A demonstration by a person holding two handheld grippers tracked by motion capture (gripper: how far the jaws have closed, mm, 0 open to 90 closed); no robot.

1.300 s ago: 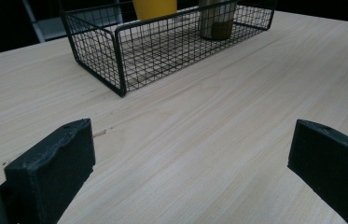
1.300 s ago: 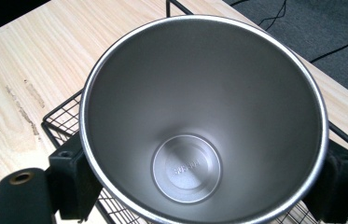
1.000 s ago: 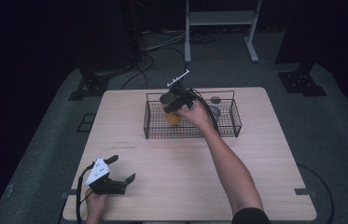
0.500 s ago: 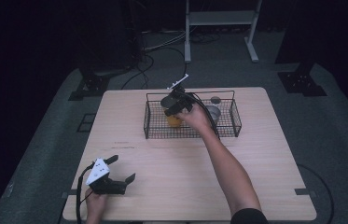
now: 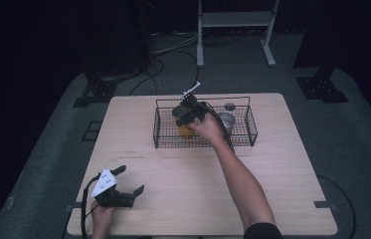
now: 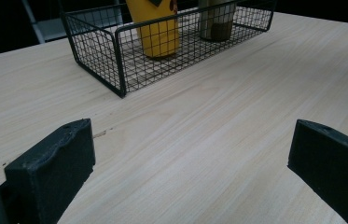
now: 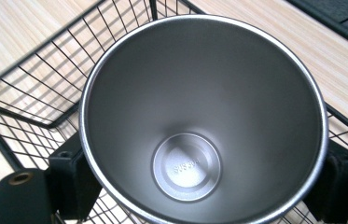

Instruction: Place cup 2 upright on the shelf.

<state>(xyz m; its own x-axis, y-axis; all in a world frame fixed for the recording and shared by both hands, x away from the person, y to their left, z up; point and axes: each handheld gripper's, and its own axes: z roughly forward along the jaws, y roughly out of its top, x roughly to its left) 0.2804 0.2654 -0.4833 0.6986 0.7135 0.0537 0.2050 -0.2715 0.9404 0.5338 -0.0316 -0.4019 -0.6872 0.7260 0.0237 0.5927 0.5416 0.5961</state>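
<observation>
A yellow cup (image 5: pixel 186 130) with a steel inside (image 7: pixel 199 116) stands in the left part of a black wire basket (image 5: pixel 200 146). My right gripper (image 5: pixel 188 115) comes down over it from above. In the right gripper view its two black jaws sit against opposite sides of the cup, so the right gripper (image 7: pixel 206 177) is shut on the cup. The left gripper view shows the yellow cup (image 6: pixel 157 32) resting on the floor of the basket (image 6: pixel 97 51). My left gripper (image 5: pixel 131 180) lies on the table near the front left corner. Its jaws are wide open, and between them the left gripper (image 6: pixel 190 163) has just bare wood.
A steel cup (image 5: pixel 226 121) stands in the basket to the right of the yellow one, and a small round item (image 5: pixel 230 106) lies behind it. The light wooden table (image 5: pixel 282 169) ends close behind the basket. Beyond it are a dark floor, cables and a metal stand.
My right hand has shifted slightly toward the near side, still over the yellow cup. The left gripper has stayed where it was.
</observation>
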